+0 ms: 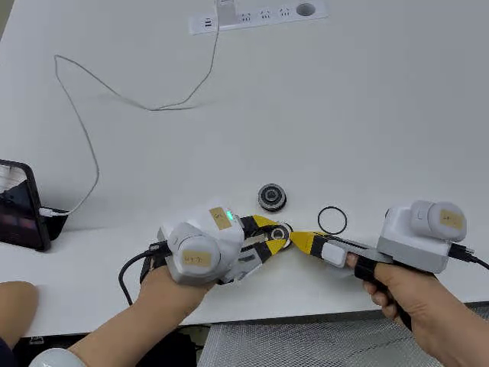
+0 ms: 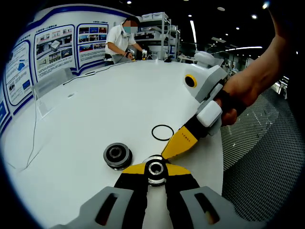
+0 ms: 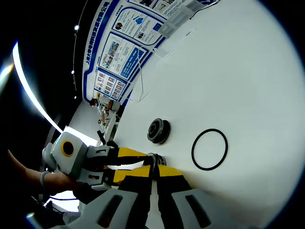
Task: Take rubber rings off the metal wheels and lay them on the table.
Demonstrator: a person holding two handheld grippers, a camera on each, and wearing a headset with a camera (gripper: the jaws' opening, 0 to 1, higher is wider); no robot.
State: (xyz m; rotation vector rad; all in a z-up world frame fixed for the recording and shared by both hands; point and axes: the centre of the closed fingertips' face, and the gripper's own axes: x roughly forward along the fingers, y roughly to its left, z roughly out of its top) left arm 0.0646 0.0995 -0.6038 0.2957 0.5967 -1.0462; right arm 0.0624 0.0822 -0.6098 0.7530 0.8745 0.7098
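My left gripper (image 1: 276, 233) is shut on a small metal wheel (image 1: 280, 231), held just above the white table (image 1: 367, 115) near its front edge; the same wheel (image 2: 156, 169) sits between its yellow jaws. My right gripper (image 1: 294, 238) comes in from the right, and its yellow jaws are pinched together on the black rubber ring at that wheel's rim (image 3: 154, 161). A second wheel (image 1: 271, 196) with its rubber ring on lies flat behind them. One loose rubber ring (image 1: 331, 220) lies on the table to the right.
A white power strip (image 1: 260, 14) lies at the table's far edge, with a thin cable (image 1: 92, 145) running to a dark device (image 1: 19, 208) at the left edge. The table's front edge is close under both hands. A person (image 2: 121, 40) stands far off.
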